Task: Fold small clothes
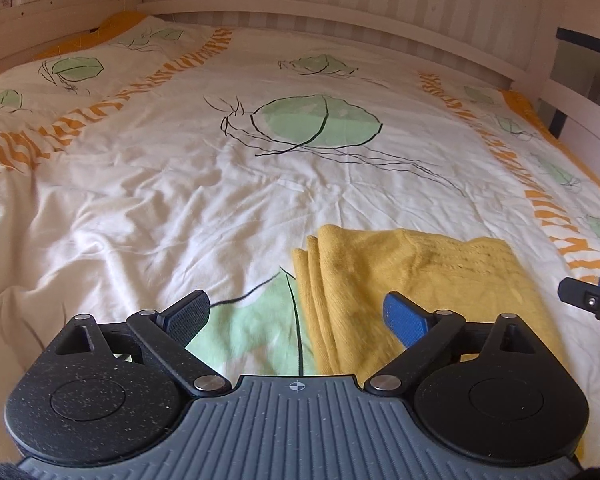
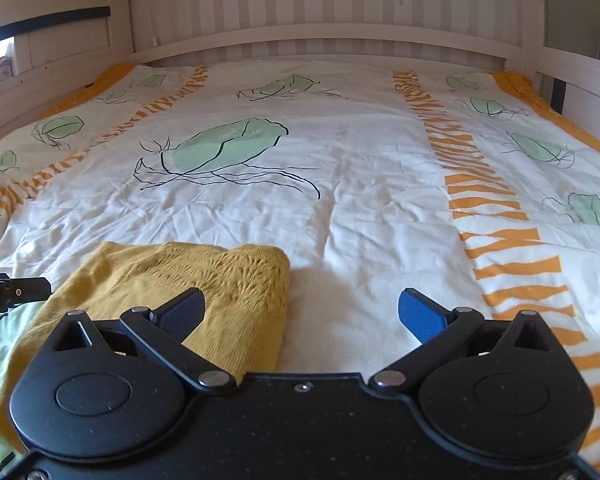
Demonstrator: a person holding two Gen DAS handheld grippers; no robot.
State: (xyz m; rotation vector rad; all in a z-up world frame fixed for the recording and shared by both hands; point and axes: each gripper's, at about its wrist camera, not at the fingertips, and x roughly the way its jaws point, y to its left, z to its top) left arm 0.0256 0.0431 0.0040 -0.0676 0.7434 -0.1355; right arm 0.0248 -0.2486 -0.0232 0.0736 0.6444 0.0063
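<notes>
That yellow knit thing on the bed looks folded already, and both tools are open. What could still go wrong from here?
1. The folded yellow garment lies on a soft, wrinkled duvet; its stacked edges could slip apart if the bedding shifts.
2. The left tool hangs open right above the garment's edge, so a careless move might drag a layer.
3. The right tool, open too, has one finger over the loose knit, which may snag.

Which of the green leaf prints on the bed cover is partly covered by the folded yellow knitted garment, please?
The large pale green leaf print nearest the camera, by the left gripper: the folded yellow knitted garment overlaps its right edge. The other leaf prints lie uncovered farther up the bed cover.
</notes>
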